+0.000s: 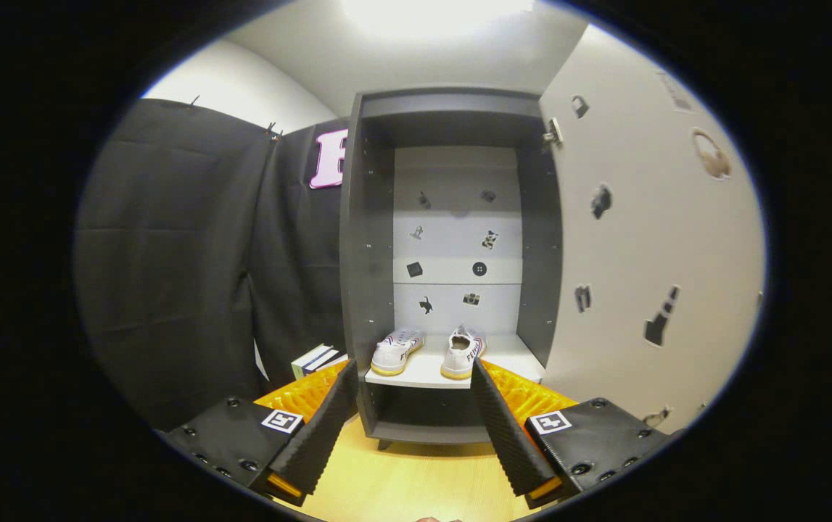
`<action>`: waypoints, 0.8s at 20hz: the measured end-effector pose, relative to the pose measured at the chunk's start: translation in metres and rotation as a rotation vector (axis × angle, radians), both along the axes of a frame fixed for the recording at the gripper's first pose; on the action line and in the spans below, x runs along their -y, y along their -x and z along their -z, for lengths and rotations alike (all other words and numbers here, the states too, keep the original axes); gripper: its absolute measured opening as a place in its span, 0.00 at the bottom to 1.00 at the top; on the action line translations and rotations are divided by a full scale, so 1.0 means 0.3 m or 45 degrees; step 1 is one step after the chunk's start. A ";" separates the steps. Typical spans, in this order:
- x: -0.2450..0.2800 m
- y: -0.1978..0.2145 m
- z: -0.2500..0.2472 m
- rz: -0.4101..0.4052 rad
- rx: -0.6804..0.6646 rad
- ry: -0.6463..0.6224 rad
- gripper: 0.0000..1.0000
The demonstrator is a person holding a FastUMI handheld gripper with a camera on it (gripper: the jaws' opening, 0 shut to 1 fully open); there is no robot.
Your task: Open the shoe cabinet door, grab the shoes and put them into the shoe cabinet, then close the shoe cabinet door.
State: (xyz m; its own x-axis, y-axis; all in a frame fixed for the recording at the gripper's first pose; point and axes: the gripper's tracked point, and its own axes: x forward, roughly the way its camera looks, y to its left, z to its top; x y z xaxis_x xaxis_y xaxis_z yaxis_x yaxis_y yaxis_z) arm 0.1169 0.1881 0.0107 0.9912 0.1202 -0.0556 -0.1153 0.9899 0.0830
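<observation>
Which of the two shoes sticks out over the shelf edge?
The left shoe, nearer the cabinet's left wall; its toe overhangs the shelf front. The right shoe sits further in.

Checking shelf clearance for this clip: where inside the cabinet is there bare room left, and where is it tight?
On the shelf, bare board lies right of the right shoe, up to the cabinet wall. The left shoe crowds the left wall; a narrow gap separates the pair. The open gripper holds nothing.

No legible text: lettering on the white canvas shoes (430, 351) in the grey cabinet (452, 109) is too small to read.
</observation>
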 end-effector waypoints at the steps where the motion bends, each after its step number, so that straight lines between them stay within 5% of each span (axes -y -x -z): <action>1: 0.021 0.066 -0.009 -0.004 0.026 -0.002 0.98; 9: 0.347 0.486 0.064 -0.059 0.019 0.025 0.98; 16: 0.741 0.592 0.061 -0.027 0.031 -0.039 0.98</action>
